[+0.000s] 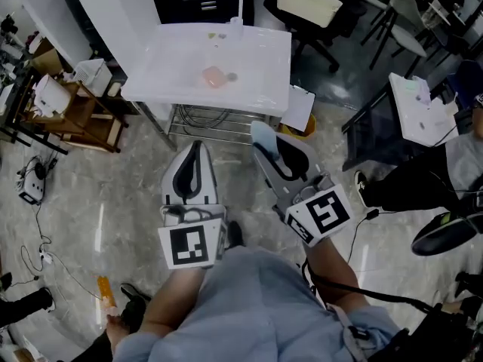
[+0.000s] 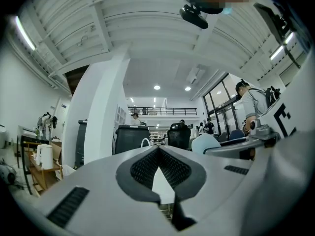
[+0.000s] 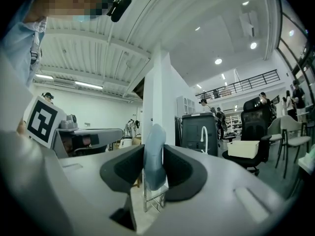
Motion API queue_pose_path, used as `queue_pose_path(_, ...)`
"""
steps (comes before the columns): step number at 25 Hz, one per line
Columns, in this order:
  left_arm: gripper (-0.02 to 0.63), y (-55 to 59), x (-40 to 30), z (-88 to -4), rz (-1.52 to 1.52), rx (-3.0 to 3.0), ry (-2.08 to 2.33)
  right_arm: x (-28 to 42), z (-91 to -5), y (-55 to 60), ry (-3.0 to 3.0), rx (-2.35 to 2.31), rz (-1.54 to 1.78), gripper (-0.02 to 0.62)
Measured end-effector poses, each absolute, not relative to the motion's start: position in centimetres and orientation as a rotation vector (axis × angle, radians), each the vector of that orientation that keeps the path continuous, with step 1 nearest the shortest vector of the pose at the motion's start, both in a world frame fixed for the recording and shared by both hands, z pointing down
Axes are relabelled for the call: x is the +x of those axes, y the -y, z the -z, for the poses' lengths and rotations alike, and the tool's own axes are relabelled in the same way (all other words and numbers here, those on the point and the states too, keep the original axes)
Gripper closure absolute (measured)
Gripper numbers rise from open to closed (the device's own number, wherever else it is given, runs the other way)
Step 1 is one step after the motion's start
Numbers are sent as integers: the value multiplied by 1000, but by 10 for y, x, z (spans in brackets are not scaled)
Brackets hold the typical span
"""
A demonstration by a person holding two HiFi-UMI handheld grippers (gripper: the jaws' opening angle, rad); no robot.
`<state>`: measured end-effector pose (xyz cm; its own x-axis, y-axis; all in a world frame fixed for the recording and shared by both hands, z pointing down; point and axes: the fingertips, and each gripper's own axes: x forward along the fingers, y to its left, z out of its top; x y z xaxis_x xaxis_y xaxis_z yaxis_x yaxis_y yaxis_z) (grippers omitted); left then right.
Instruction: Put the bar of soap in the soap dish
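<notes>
In the head view a white table [image 1: 256, 51] stands ahead of me with a pink soap dish [image 1: 213, 76] near its middle; a small grey thing lies beside the dish. My right gripper [image 1: 267, 148] is held level over the floor short of the table. It is shut on a pale blue oval bar of soap [image 1: 262, 133], gripped on edge between the black pads [image 3: 179, 168]. In the right gripper view the soap [image 3: 153, 151] stands upright in the right gripper [image 3: 152, 162]. My left gripper [image 1: 195, 148] is beside it, shut and empty; its tips meet in the left gripper view [image 2: 158, 150].
A wooden shelf unit [image 1: 75, 115] stands left of the table. A black chair bearing a cream tub [image 1: 308, 2] is behind it. A yellow bin [image 1: 300, 129] sits under the table's right corner. A seated person's leg and shoe [image 1: 364, 188] are at right. Cables [image 1: 38, 251] lie on the floor.
</notes>
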<state>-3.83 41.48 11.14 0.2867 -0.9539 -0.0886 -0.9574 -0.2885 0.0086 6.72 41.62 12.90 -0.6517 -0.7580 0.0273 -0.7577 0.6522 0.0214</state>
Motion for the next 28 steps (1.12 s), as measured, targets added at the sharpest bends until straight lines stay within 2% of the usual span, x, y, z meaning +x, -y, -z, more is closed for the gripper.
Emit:
queue_pose_path(19,600,-334,-73,-132,-119,-2538,-1837,33,-138,-338,2785,1336,13,480)
queue_pose_path(28,600,-259,-55,-144,-16,-2558,-1796,44,-148,-260,2799,1340,-45,480)
